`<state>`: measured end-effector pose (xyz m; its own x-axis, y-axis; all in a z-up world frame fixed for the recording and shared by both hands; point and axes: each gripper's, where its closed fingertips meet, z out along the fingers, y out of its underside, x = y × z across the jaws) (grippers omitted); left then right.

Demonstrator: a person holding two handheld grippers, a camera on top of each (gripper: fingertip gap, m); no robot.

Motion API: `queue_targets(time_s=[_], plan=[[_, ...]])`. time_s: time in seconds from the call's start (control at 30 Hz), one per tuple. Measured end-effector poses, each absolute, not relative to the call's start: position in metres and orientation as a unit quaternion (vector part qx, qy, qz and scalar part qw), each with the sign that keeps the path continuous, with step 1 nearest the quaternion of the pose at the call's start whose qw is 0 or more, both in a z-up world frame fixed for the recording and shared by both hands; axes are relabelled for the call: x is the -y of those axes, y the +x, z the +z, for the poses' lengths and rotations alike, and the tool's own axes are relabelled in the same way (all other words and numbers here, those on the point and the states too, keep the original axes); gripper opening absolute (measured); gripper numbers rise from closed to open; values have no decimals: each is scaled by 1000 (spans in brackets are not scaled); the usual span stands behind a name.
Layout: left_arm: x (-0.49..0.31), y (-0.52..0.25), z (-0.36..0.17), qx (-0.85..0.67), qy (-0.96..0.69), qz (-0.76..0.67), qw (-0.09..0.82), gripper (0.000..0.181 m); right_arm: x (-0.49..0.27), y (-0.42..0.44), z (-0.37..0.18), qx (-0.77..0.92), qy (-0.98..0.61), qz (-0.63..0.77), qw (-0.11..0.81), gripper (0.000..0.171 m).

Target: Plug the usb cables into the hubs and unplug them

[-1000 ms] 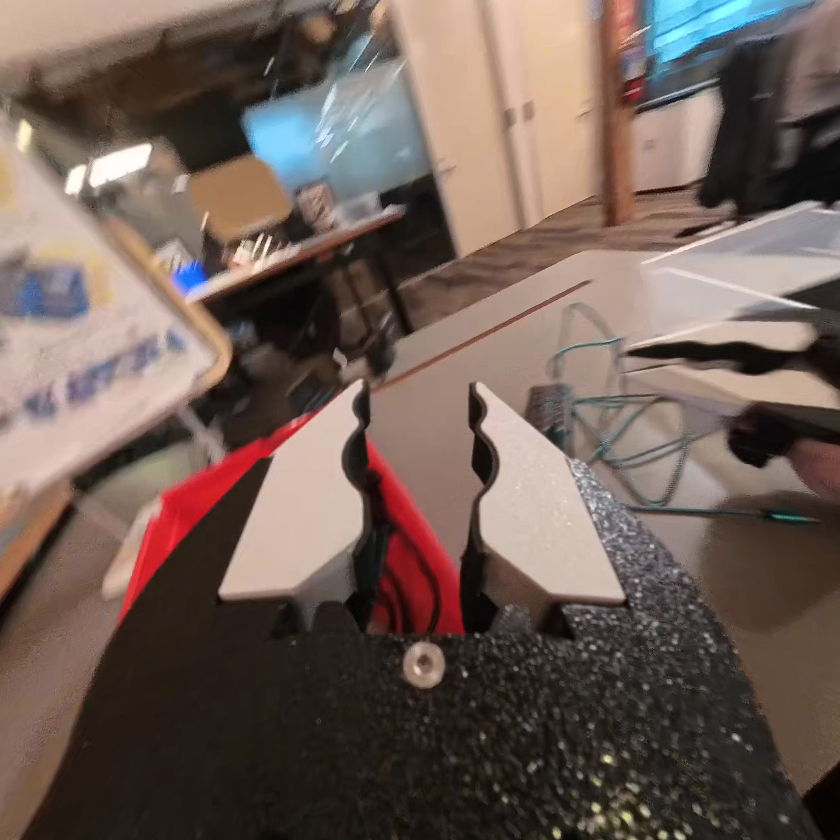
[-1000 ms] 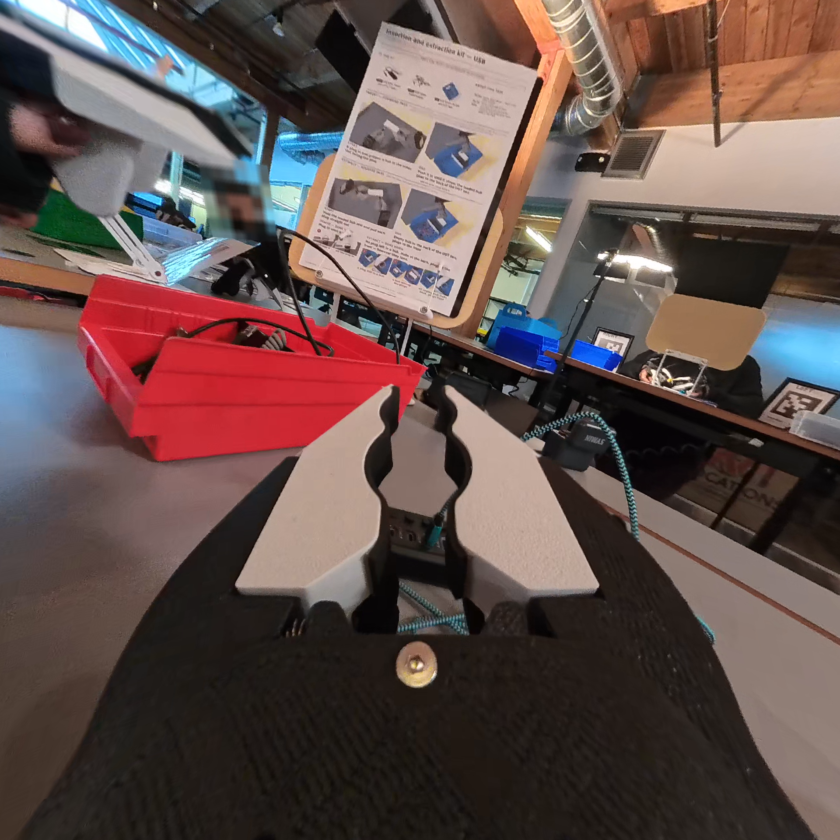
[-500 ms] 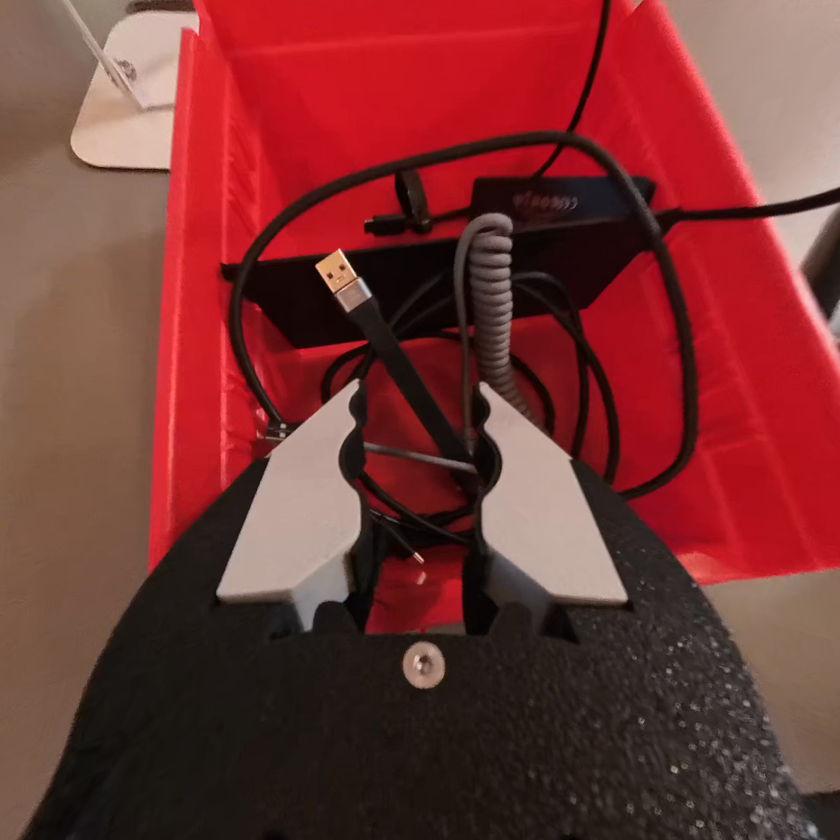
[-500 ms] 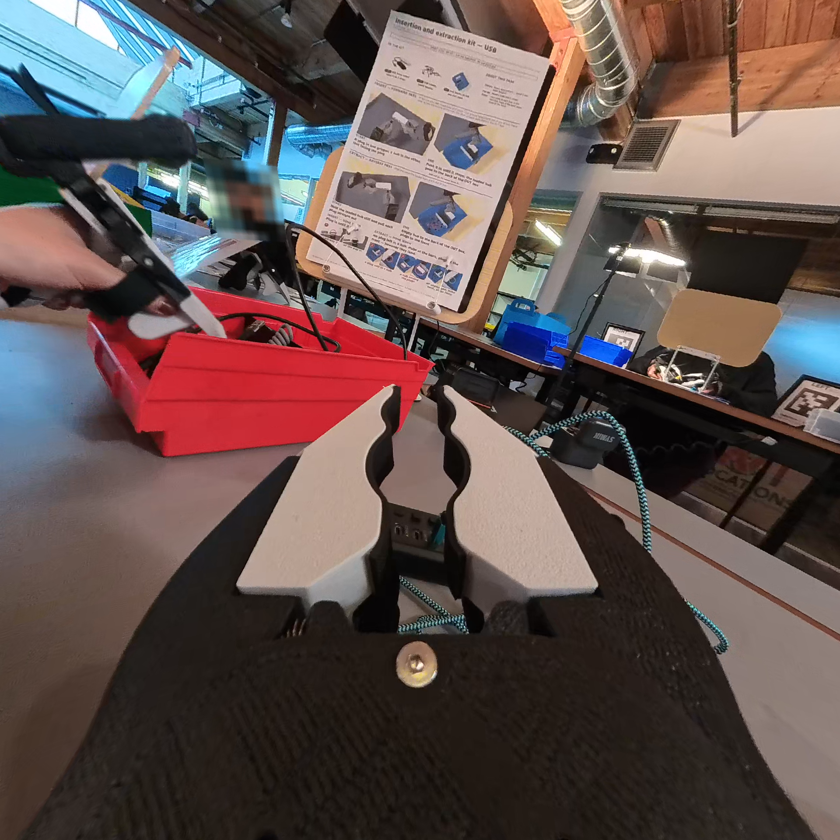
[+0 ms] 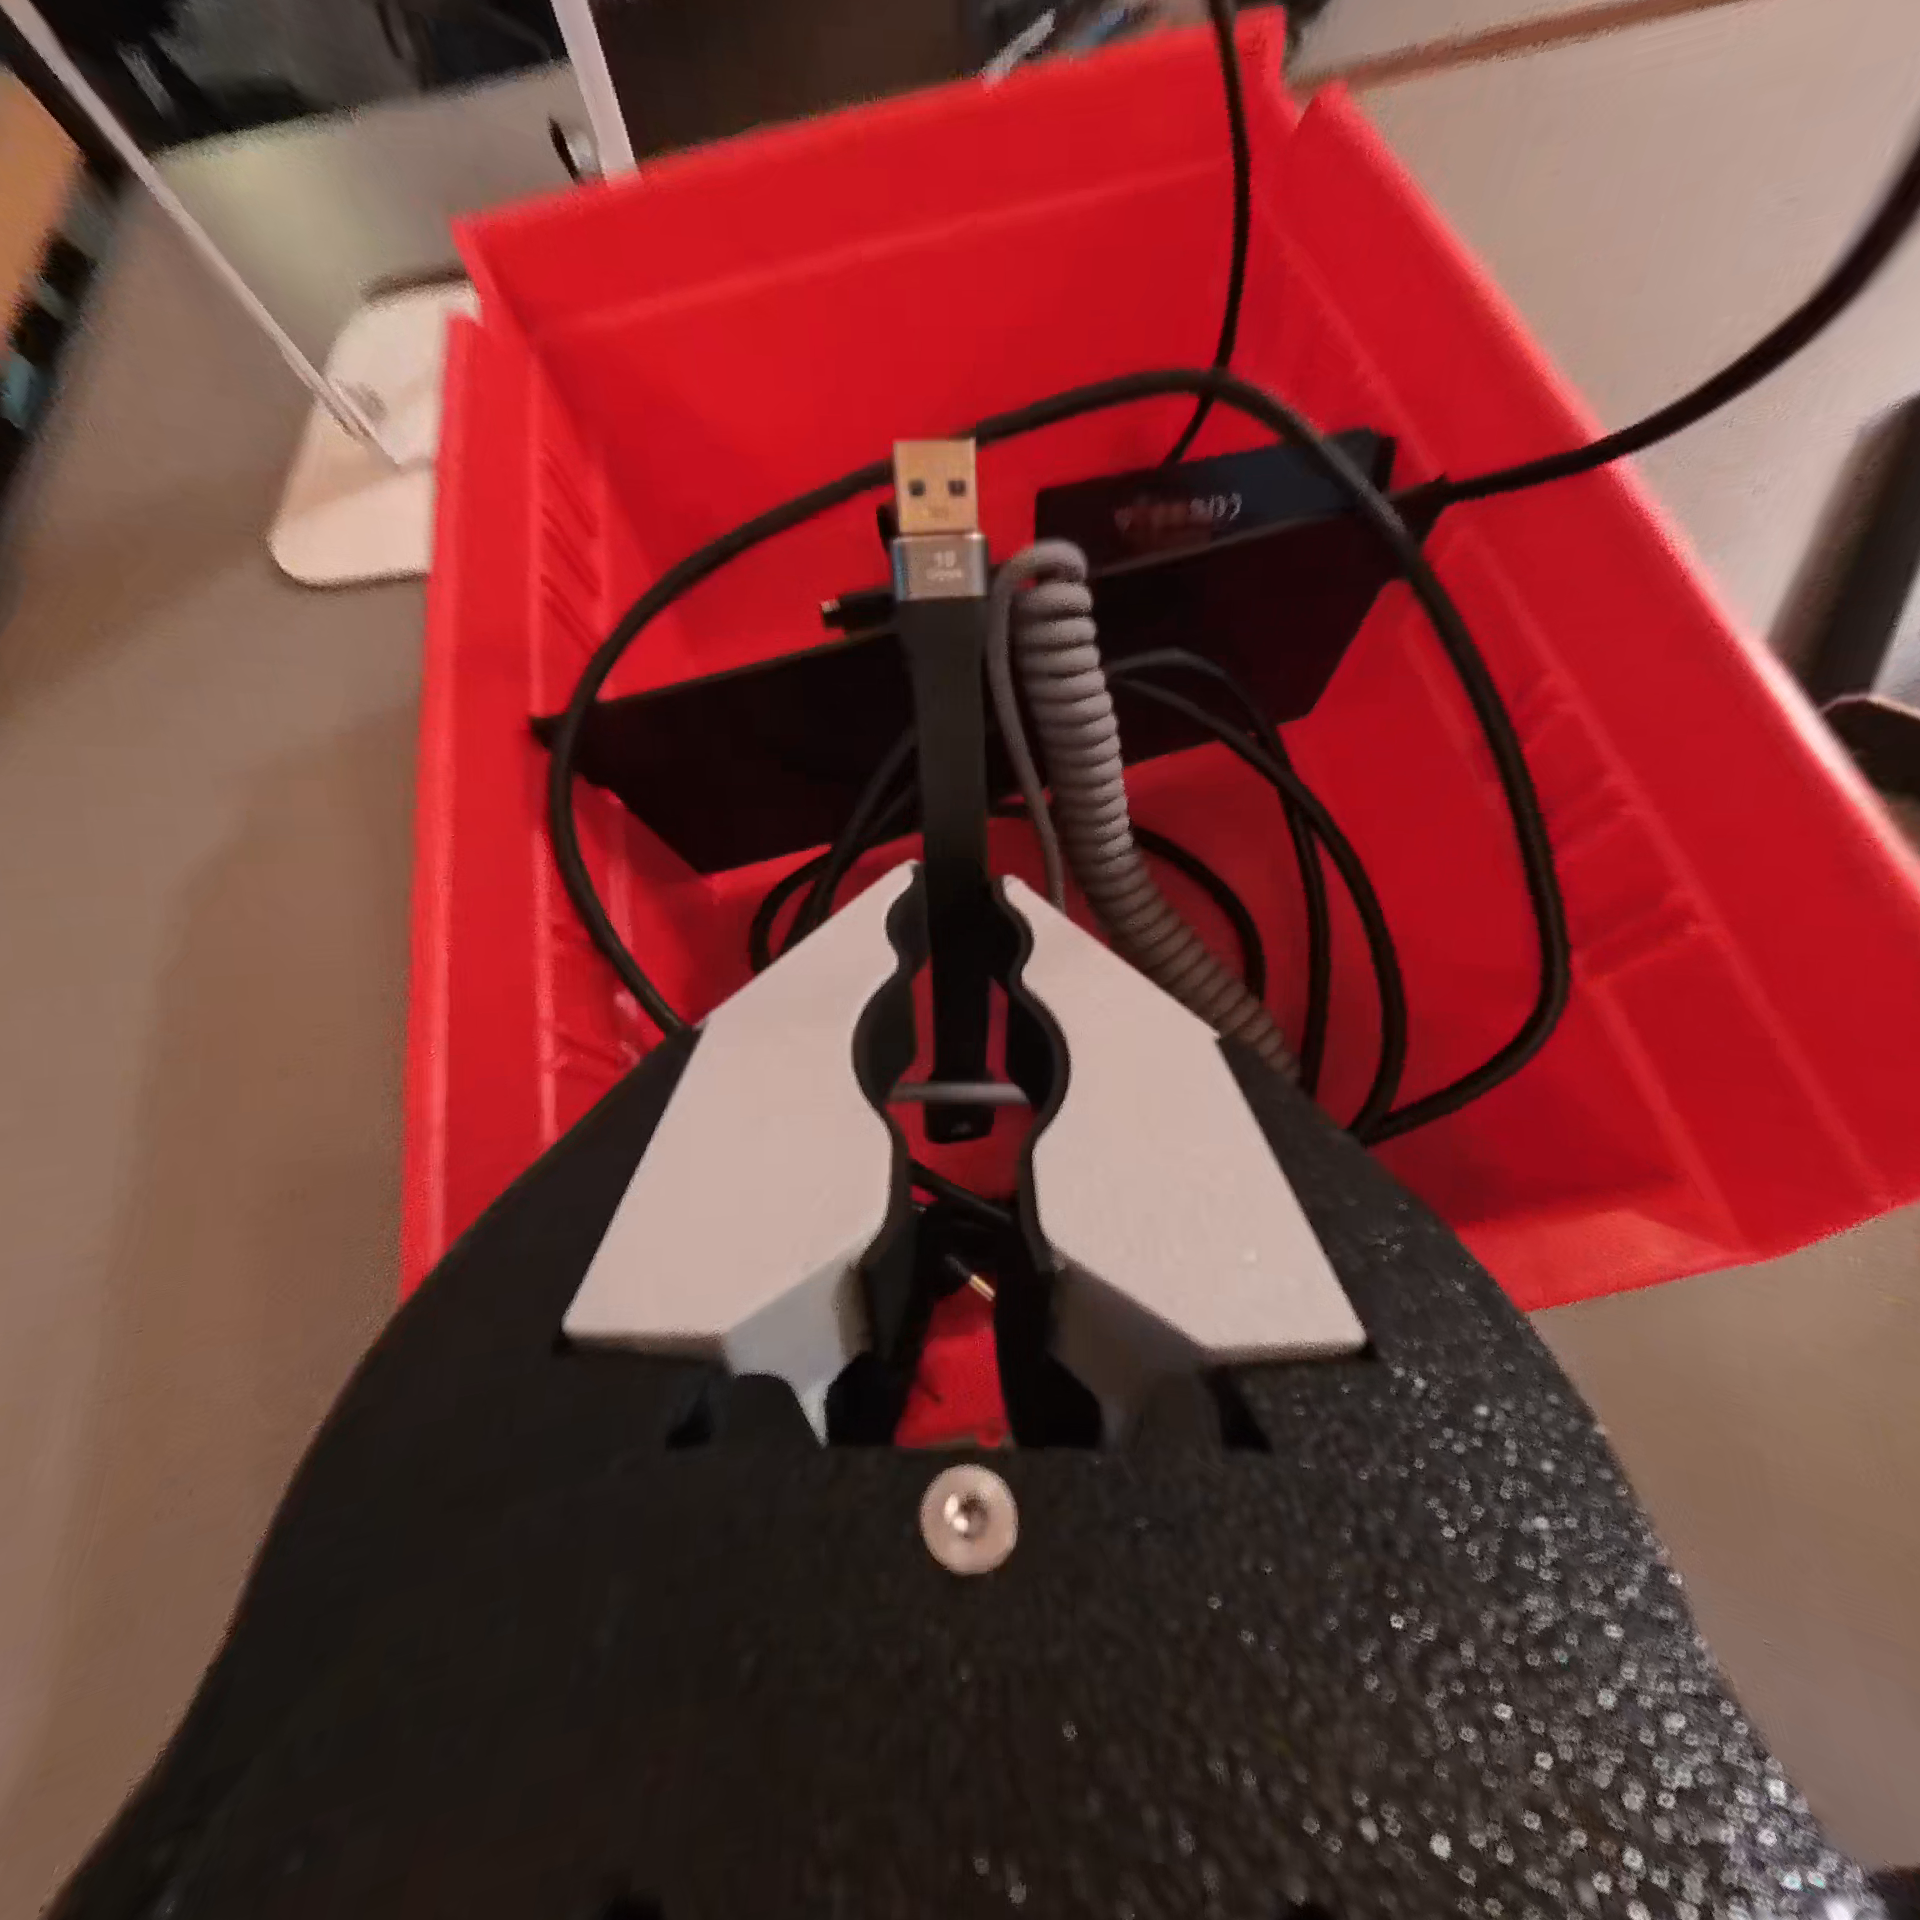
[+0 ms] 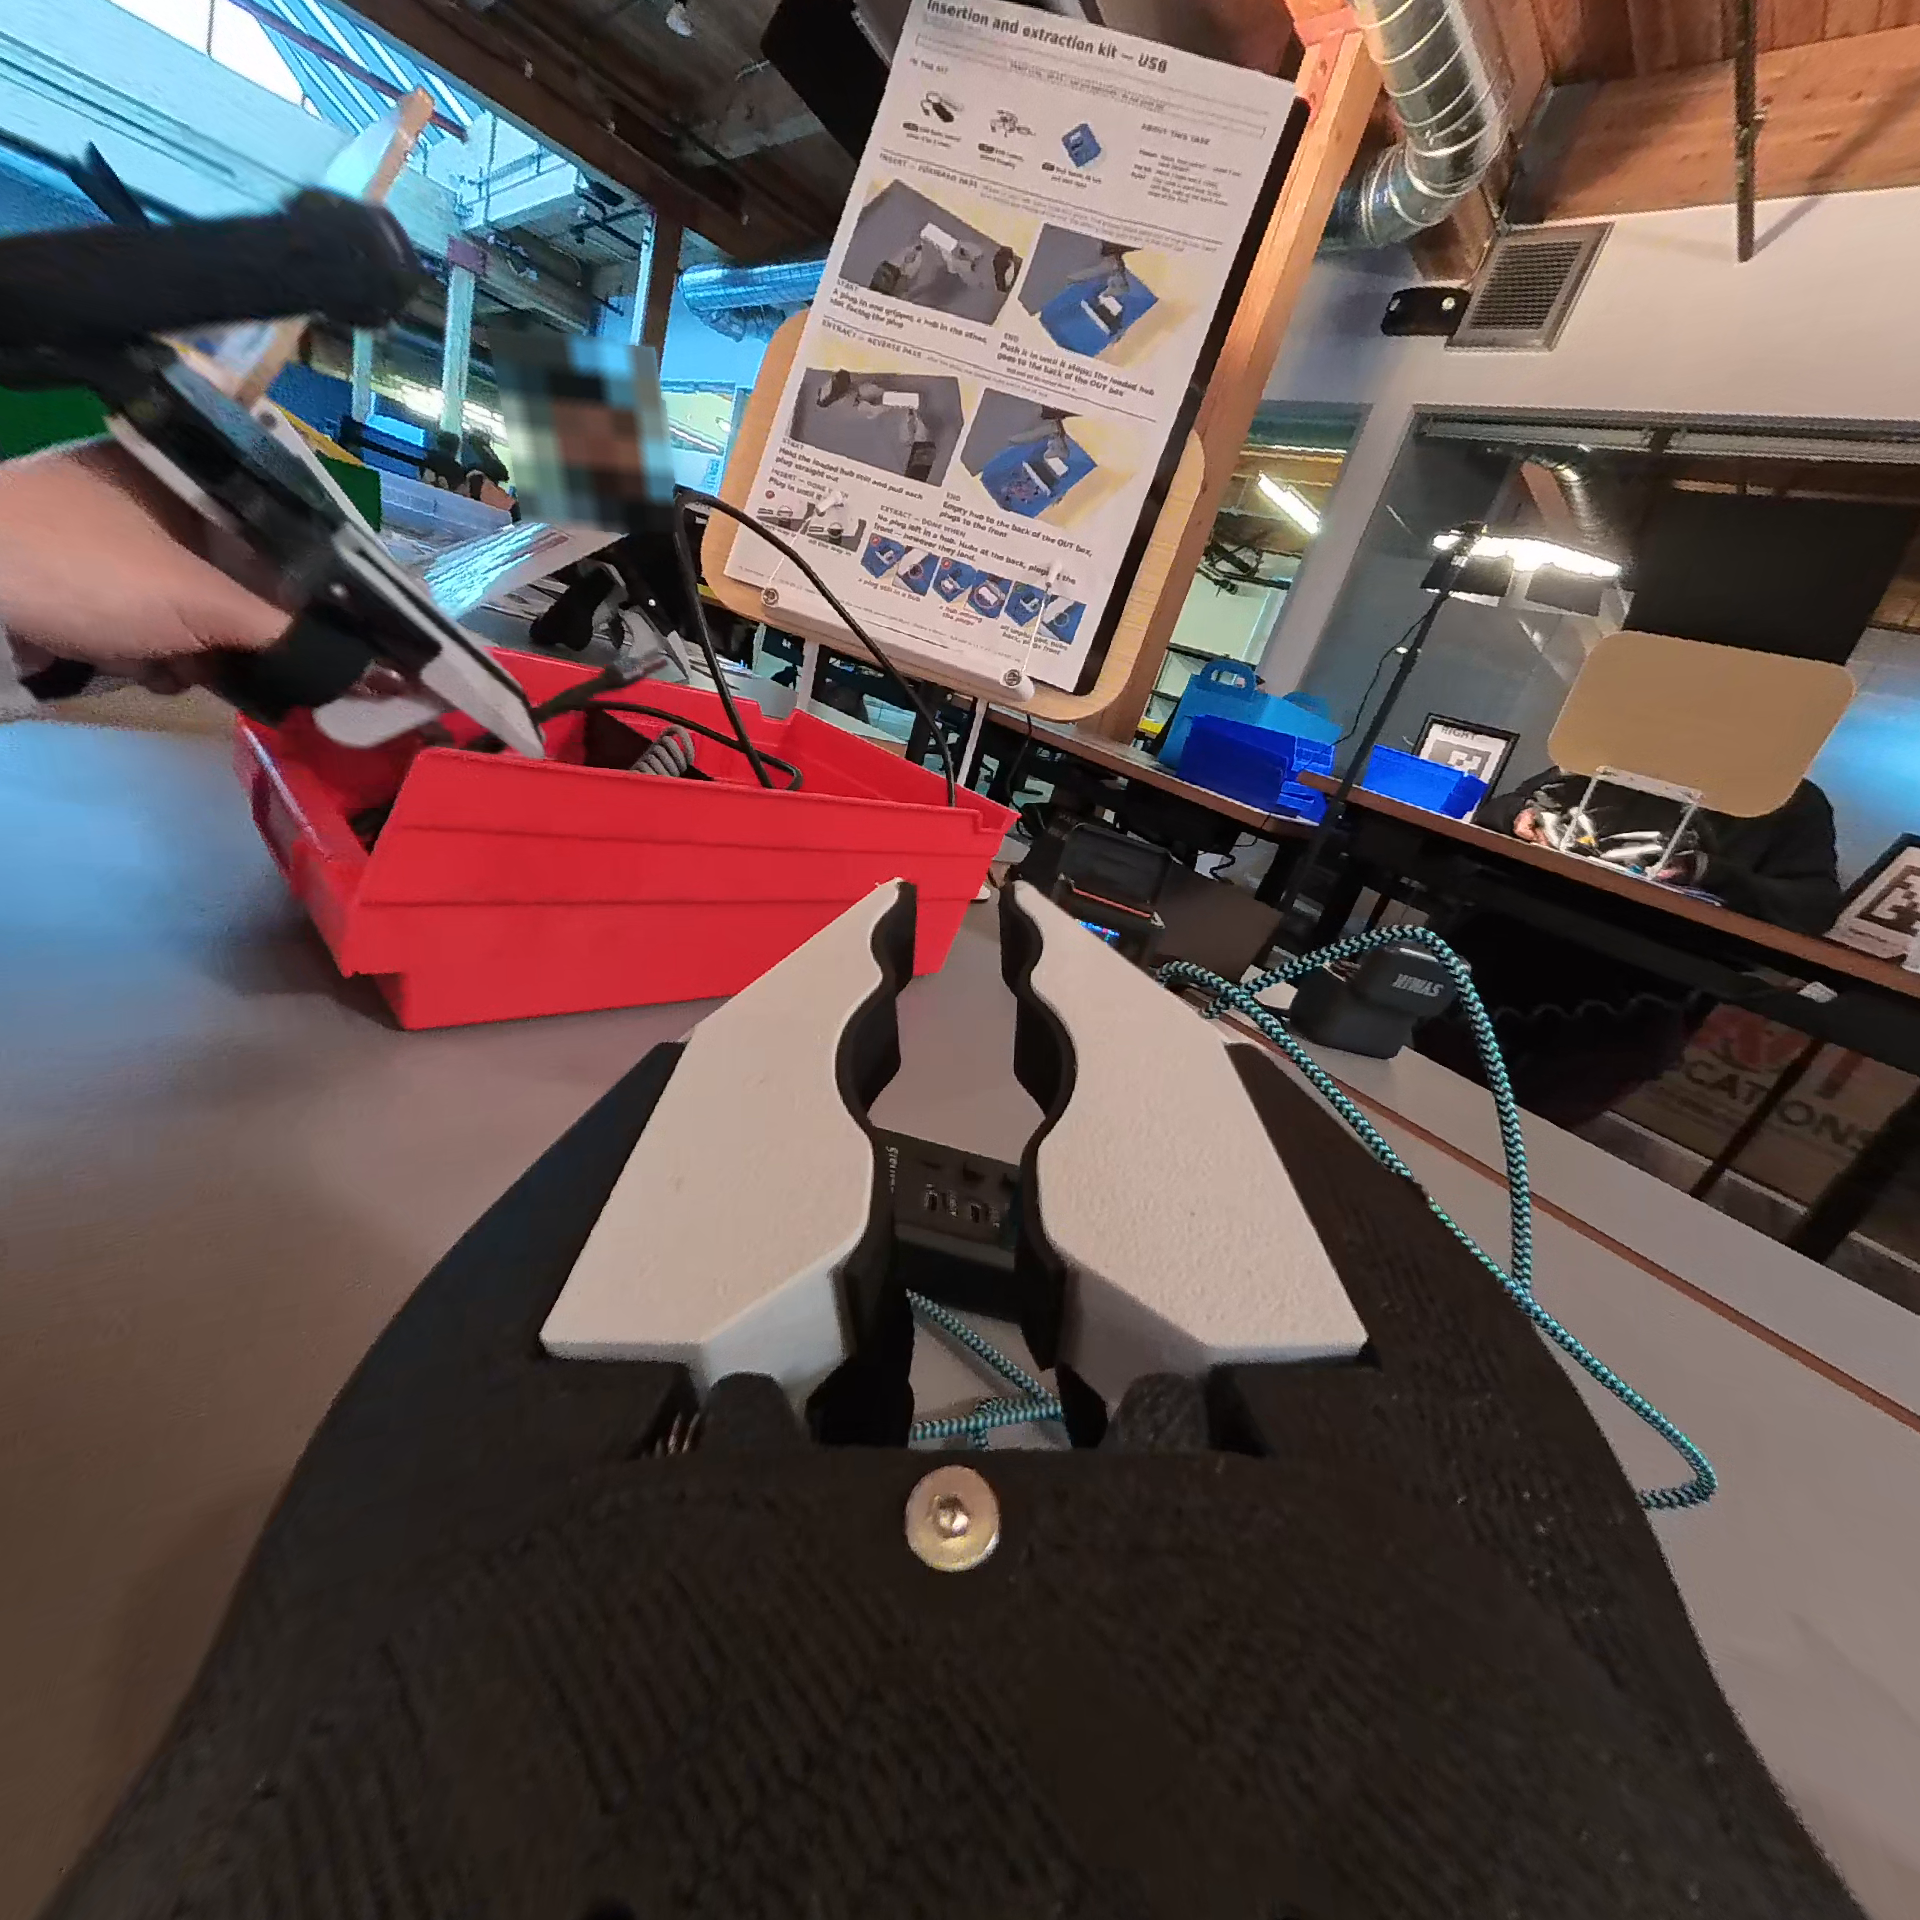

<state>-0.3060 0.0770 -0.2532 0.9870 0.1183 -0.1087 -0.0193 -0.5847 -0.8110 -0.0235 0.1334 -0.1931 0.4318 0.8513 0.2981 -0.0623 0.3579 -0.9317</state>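
Observation:
In the left wrist view, my left gripper (image 5: 961, 899) is over the red bin (image 5: 1558, 935) and shut on a flat black USB cable (image 5: 951, 790). Its silver USB-A plug (image 5: 935, 514) sticks out straight ahead of the fingertips. A grey coiled cable (image 5: 1081, 748), thin black cables and a black hub (image 5: 1205, 634) lie in the bin. In the right wrist view, my right gripper (image 6: 956, 904) is low over the table, shut on a small dark hub (image 6: 956, 1205) deep between its fingers. The hub's teal braided cable (image 6: 1496, 1132) trails right. The left gripper (image 6: 416, 675) shows far left, over the bin (image 6: 665, 894).
An instruction sheet on a wooden stand (image 6: 997, 364) is behind the bin; its white base (image 5: 353, 468) sits left of the bin. A dark box (image 6: 1361, 1003) lies near the table's far edge. Other tables with blue bins (image 6: 1247, 748) are behind. Some 30 cm of space lies between my two pairs of fingers.
My left gripper swung down over the red bin and closed on the flat black cable, whose plug now points straight ahead. The right gripper kept the hub and barely moved.

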Motion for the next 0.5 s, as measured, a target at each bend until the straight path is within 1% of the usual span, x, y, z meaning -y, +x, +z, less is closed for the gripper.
queue_targets(time_s=[0.03, 0.2, 0.33, 0.43, 0.5], plan=[[-75, -305, -243, 21, -877, 90, 471, 9, -133, -24, -193, 424, -465, 323, 706, 15], [-61, -271, -165, -30, -792, 121, 597, 9, -135, -20, -188, 416, -463, 320, 714, 15], [-49, -206, -108, -116, -711, 113, 684, 8, -120, -19, -164, 419, -447, 373, 697, 17], [-45, -154, -87, -189, -645, 145, 726, 9, -90, -20, -134, 435, -419, 437, 667, 21], [-45, -119, -85, -231, -609, 145, 745, 8, -64, -20, -112, 446, -396, 481, 642, 24]])
